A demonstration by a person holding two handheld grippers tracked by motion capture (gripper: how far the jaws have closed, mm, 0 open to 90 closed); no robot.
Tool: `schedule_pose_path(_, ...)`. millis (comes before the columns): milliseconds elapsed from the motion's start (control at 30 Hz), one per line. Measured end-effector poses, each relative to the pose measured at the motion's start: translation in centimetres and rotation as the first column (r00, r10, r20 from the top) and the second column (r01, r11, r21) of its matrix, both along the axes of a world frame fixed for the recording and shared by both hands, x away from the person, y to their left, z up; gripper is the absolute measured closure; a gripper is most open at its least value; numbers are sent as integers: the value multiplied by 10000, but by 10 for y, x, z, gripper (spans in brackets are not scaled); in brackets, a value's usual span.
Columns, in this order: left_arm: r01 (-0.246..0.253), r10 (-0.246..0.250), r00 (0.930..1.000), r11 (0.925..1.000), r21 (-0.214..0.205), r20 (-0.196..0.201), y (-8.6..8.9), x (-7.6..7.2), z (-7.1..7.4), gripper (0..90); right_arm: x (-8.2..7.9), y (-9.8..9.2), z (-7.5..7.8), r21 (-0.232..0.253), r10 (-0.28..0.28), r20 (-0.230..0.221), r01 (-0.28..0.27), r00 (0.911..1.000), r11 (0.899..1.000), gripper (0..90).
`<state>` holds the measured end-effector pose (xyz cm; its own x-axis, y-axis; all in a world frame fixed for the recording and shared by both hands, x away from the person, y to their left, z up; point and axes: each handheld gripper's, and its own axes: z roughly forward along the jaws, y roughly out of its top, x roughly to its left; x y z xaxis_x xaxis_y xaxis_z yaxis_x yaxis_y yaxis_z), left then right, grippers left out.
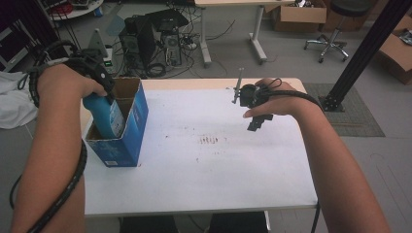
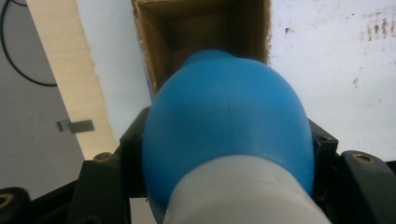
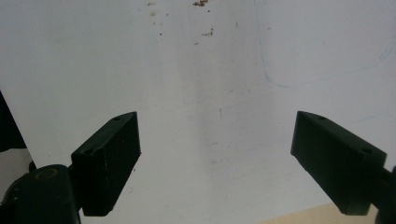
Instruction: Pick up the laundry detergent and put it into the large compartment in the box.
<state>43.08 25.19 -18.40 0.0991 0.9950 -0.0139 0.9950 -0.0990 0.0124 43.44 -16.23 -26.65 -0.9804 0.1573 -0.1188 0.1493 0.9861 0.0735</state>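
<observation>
Gripping one blue bottle point(image 1: 103, 112) between its jaws, left claw point(image 1: 97, 77) holding it inside one open blue carton point(image 1: 127, 127) on white worktop point(image 1: 204, 165), right claw point(image 3: 217, 154) spread wide, holding nothing

high: above, facing forward-down on table point(image 1: 204, 165) | left gripper view: close over box point(image 2: 201, 28) | right gripper view: close, facing down | shared: tabletop

Left gripper point(image 2: 224, 186): black jaws, brass-coloured screws, ribbed black cable along bare forearm. Right gripper point(image 3: 217, 163): matte black wedge-shaped jaws with small screw holes.
</observation>
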Motion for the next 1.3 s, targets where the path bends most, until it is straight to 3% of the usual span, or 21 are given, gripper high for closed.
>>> schedule_pose_path(900,130,-134,9991,9999,-87,-407,0,5,-73,383,0,6,-1,-46,55,-46,-55,10000,10000,158)
schedule_pose_path(1300,199,-191,9981,9997,129,-589,-4,4,-102,382,-2,7,-3,27,124,3,-124,9999,9999,158)
